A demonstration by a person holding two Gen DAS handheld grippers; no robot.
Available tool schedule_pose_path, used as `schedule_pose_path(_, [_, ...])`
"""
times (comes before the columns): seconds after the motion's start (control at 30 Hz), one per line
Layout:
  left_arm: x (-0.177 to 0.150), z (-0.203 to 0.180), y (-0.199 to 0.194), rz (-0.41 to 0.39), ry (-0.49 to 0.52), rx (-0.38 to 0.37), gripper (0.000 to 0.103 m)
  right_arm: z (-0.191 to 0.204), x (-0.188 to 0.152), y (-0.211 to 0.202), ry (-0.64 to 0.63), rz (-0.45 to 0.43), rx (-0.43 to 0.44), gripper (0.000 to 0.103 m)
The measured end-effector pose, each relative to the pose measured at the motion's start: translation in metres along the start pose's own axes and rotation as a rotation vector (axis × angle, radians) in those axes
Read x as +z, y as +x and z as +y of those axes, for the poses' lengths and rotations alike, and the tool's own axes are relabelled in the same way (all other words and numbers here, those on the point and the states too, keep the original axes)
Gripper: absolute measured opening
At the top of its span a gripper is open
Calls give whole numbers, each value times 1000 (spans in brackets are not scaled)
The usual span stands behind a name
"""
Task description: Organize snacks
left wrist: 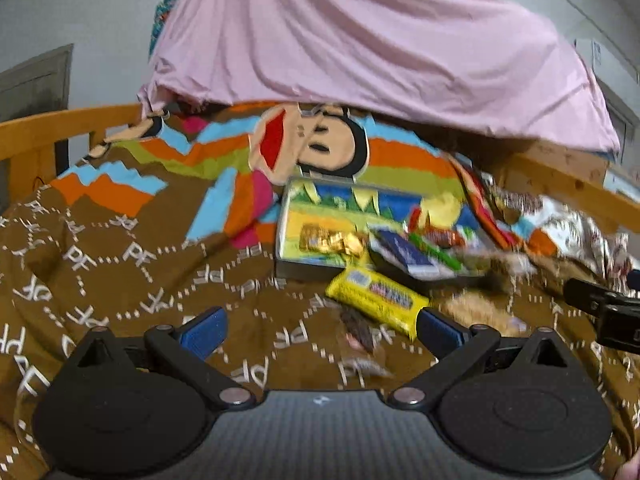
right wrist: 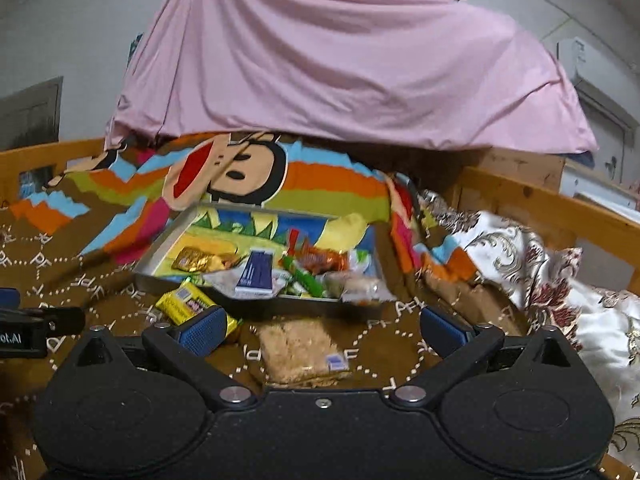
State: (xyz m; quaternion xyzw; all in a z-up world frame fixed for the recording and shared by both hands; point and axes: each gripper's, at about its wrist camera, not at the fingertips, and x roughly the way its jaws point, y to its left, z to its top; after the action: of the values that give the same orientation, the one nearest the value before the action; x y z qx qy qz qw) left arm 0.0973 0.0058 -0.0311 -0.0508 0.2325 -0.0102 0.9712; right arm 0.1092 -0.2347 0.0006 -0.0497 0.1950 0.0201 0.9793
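Observation:
A shallow metal tray (left wrist: 289,267) (right wrist: 160,276) with a cartoon print lies on the brown blanket and holds several snack packets, among them a gold one (left wrist: 330,240) (right wrist: 200,260) and a dark blue one (left wrist: 404,254) (right wrist: 256,270). A yellow bar (left wrist: 378,300) (right wrist: 188,304) lies on the blanket in front of the tray. A clear-wrapped cracker pack (right wrist: 300,350) lies between the fingers of my right gripper (right wrist: 320,330), which is open. My left gripper (left wrist: 320,330) is open and empty above the blanket, its right fingertip (left wrist: 434,330) by the yellow bar's end. A small dark wrapper (left wrist: 358,332) lies between its fingers.
A wooden bed rail (left wrist: 60,124) (right wrist: 560,204) runs round the bed. A pink sheet (left wrist: 360,40) (right wrist: 340,60) hangs at the back. A floral cloth (right wrist: 540,272) is bunched at the right. The right gripper's body shows at the left wrist view's right edge (left wrist: 608,312).

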Motion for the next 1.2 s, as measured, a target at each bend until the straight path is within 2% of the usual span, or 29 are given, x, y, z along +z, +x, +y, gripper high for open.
schedule_pose_path(0.6, [-8, 1, 22, 145, -27, 19, 103, 3, -7, 22, -4, 137, 23, 102])
schedule_pose_path(1.2, [15, -2, 51, 102, -38, -17, 103, -3, -6, 46, 30, 183, 24, 102])
